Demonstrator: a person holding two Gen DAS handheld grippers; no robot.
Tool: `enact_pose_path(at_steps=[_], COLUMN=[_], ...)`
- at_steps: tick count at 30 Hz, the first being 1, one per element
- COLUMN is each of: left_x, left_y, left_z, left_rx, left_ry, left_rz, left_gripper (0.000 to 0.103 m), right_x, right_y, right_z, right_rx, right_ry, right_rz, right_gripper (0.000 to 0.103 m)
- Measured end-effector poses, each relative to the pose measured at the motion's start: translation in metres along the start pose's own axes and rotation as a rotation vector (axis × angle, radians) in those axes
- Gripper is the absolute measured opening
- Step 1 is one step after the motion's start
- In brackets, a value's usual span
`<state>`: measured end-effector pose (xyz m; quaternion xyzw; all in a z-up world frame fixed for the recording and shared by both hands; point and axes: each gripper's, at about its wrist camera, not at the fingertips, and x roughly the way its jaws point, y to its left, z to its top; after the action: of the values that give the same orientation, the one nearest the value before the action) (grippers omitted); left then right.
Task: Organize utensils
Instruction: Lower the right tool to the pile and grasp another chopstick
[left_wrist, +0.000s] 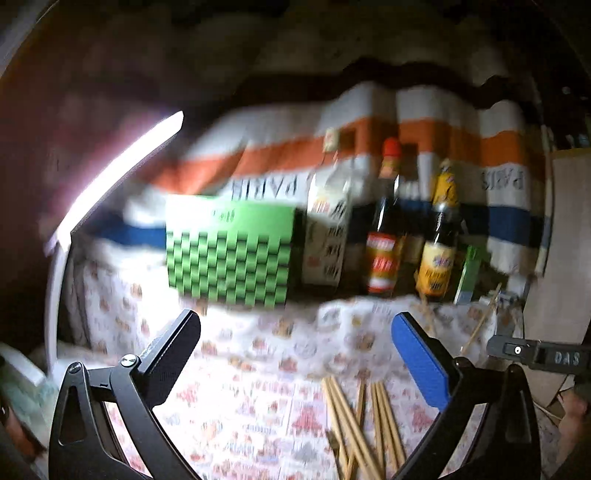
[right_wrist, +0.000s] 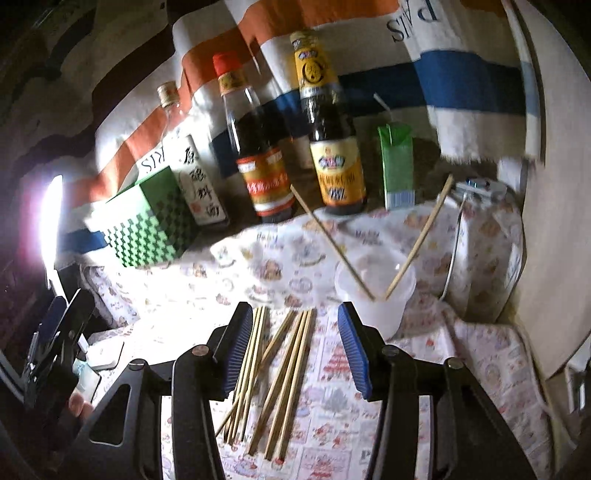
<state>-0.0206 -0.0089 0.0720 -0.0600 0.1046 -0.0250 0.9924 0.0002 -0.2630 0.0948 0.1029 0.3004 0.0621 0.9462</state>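
Note:
Several wooden chopsticks (right_wrist: 284, 369) lie loose on the patterned cloth (right_wrist: 258, 273). My right gripper (right_wrist: 294, 310) hangs over them, open, with the pile between its blue pads and untouched. Just beyond its right finger stands a translucent plastic cup (right_wrist: 380, 314) holding two chopsticks (right_wrist: 332, 243) that lean apart. In the blurred left wrist view the same pile of chopsticks (left_wrist: 354, 424) lies low between the fingers of my left gripper (left_wrist: 295, 321), which is open wide and holds nothing. Part of the right gripper (left_wrist: 535, 354) shows at that view's right edge.
Three sauce bottles (right_wrist: 266, 162) stand along the back with a green checkered box (right_wrist: 144, 229) and a green carton (right_wrist: 397, 166), before a striped towel (right_wrist: 369, 22). A cloth-covered jar (right_wrist: 487, 243) stands right of the cup, beside a wooden board (right_wrist: 554, 184). A bright lamp (right_wrist: 50, 221) glares at left.

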Motion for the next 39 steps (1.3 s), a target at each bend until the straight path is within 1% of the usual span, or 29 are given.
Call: enact_pose_path(at_steps=[2, 3, 5, 6, 7, 8, 9, 10, 12, 14, 16, 18, 20, 23, 24, 25, 28, 30, 33, 35, 37, 39], left_x=[0.014, 0.021, 0.04, 0.052, 0.061, 0.07, 0.077, 0.083, 0.094, 0.099, 0.101, 0.104, 0.104, 0.106, 0.104, 0.099, 0.083, 0.071, 0.057, 0.055, 0.057, 0.061], left_y=[0.009, 0.013, 0.017, 0.017, 0.017, 0.019, 0.02, 0.021, 0.023, 0.024, 0.023, 0.022, 0.021, 0.023, 0.026, 0.027, 0.027, 0.029, 0.029, 0.031, 0.035, 0.041], left_z=[-0.005, -0.008, -0.016, -0.021, -0.026, -0.032, -0.038, -0.043, -0.053, -0.06, -0.065, -0.066, -0.068, -0.067, -0.066, -0.062, -0.049, -0.039, -0.028, -0.025, -0.025, -0.027], left_rx=[-0.042, -0.058, -0.07, -0.054, -0.042, -0.047, -0.063, -0.082, -0.126, -0.161, -0.167, -0.161, -0.142, -0.14, -0.146, -0.146, -0.112, -0.116, -0.108, -0.125, -0.161, -0.2], left_ry=[0.077, 0.11, 0.188, 0.239, 0.286, 0.334, 0.378, 0.427, 0.513, 0.549, 0.569, 0.577, 0.583, 0.594, 0.578, 0.543, 0.425, 0.354, 0.287, 0.291, 0.328, 0.358], left_rz=[-0.018, -0.015, -0.035, -0.043, -0.03, -0.015, -0.016, -0.036, -0.099, -0.113, -0.121, -0.109, -0.067, -0.043, -0.039, -0.023, 0.024, 0.031, 0.036, 0.024, 0.013, 0.0], left_gripper=[0.102, 0.102, 0.102, 0.102, 0.102, 0.102, 0.102, 0.102, 0.102, 0.102, 0.102, 0.102, 0.102, 0.102, 0.102, 0.102, 0.102, 0.102, 0.102, 0.102, 0.102, 0.102], right_x=[0.008, 0.013, 0.029, 0.037, 0.046, 0.053, 0.061, 0.069, 0.078, 0.084, 0.089, 0.092, 0.096, 0.101, 0.102, 0.103, 0.109, 0.109, 0.108, 0.111, 0.114, 0.122], right_y=[0.0, 0.0, 0.002, 0.002, 0.0, -0.002, -0.004, -0.006, -0.007, -0.009, -0.012, -0.015, -0.017, -0.017, -0.016, -0.017, -0.013, -0.008, 0.001, 0.006, 0.009, 0.011], right_z=[-0.011, -0.015, -0.024, -0.029, -0.034, -0.039, -0.042, -0.047, -0.052, -0.056, -0.059, -0.062, -0.064, -0.067, -0.069, -0.072, -0.078, -0.081, -0.084, -0.086, -0.09, -0.094], right_rx=[-0.003, -0.011, -0.044, -0.053, -0.054, -0.051, -0.047, -0.042, -0.037, -0.032, -0.032, -0.033, -0.015, 0.023, 0.044, 0.086, 0.143, 0.136, 0.116, 0.114, 0.12, 0.123], right_ry=[0.004, 0.01, 0.051, 0.08, 0.115, 0.149, 0.181, 0.215, 0.245, 0.273, 0.288, 0.295, 0.318, 0.346, 0.346, 0.347, 0.357, 0.339, 0.327, 0.343, 0.365, 0.388], right_rz=[-0.003, -0.009, -0.029, -0.036, -0.04, -0.043, -0.047, -0.054, -0.055, -0.053, -0.065, -0.072, -0.056, 0.018, 0.069, 0.139, 0.225, 0.257, 0.292, 0.308, 0.312, 0.304], right_gripper=[0.051, 0.051, 0.052, 0.053, 0.053, 0.053, 0.053, 0.053, 0.053, 0.053, 0.053, 0.053, 0.053, 0.053, 0.053, 0.053, 0.052, 0.041, 0.033, 0.029, 0.027, 0.023])
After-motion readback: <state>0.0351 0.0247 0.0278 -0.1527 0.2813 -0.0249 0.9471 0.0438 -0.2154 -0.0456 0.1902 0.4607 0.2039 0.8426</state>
